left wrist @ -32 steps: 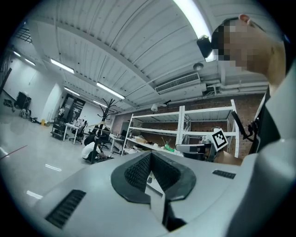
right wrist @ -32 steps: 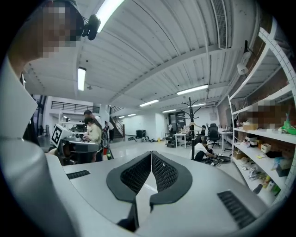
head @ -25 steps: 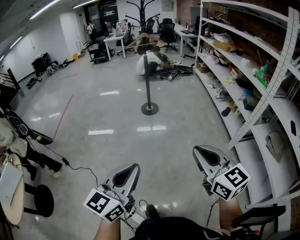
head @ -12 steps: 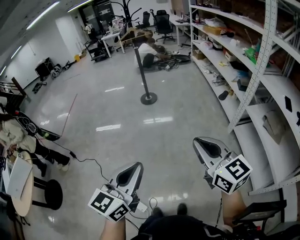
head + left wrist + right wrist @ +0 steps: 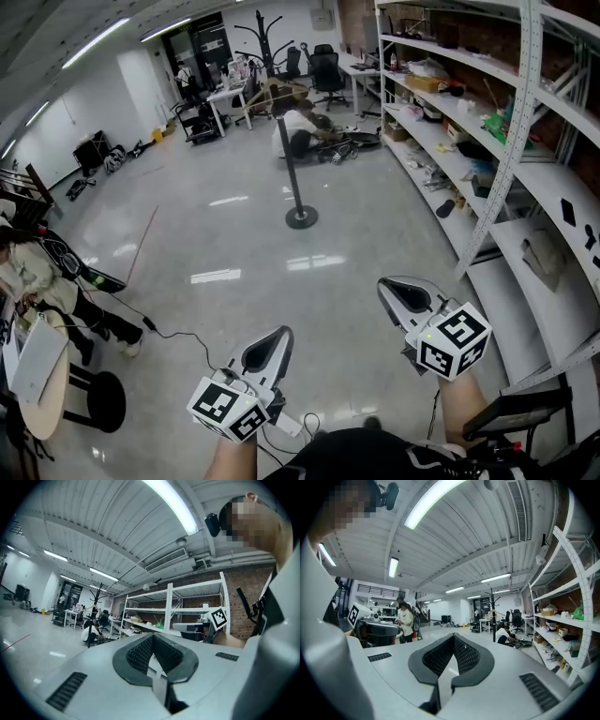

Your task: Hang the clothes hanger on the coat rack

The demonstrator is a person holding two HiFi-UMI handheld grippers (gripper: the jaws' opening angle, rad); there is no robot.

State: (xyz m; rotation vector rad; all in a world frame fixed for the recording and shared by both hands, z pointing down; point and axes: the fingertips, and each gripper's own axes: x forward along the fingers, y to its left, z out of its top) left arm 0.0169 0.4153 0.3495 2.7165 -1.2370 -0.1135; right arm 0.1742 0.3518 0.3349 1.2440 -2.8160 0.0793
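Note:
The coat rack [image 5: 298, 178] is a tall black pole on a round base, far ahead on the shiny floor, with hooks at its top. A pale wooden hanger [image 5: 272, 89] shows against the pole's upper part; it is too far off to tell how it sits. The rack also shows small in the right gripper view [image 5: 493, 620] and in the left gripper view [image 5: 90, 630]. My left gripper [image 5: 279, 333] and right gripper [image 5: 384, 284] are held level low in the head view, both shut with nothing between their pads [image 5: 152, 639] [image 5: 453, 639].
Long metal shelves [image 5: 506, 141] full of clutter run along the right. A person crouches on the floor [image 5: 298, 131] behind the rack. At the left are a seated person [image 5: 28, 272], a round table [image 5: 37, 375], a black stool [image 5: 98, 398] and a floor cable [image 5: 178, 337].
Both grippers have been carried forward across the floor, and the shelving on the right has slid closer. Their jaws look the same.

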